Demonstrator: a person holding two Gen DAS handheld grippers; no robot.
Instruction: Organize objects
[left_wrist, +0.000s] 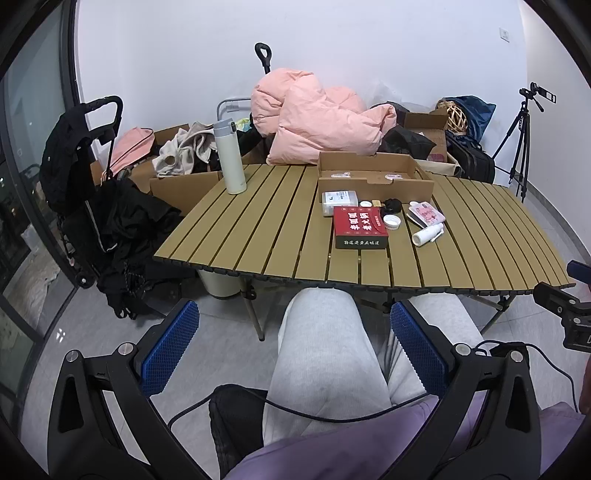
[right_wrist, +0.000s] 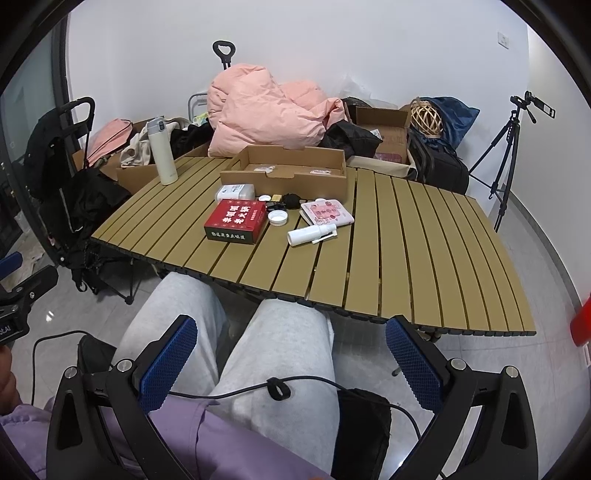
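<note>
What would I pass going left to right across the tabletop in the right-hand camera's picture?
Cream flask → red box → white cap → white spray bottle → pink pouch, then bare slats of the table. The cardboard tray lies behind them, spanning several.

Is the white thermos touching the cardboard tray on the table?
Apart. The left wrist view shows several bare table slats between the white thermos and the cardboard tray; the right wrist view shows the same gap.
</note>
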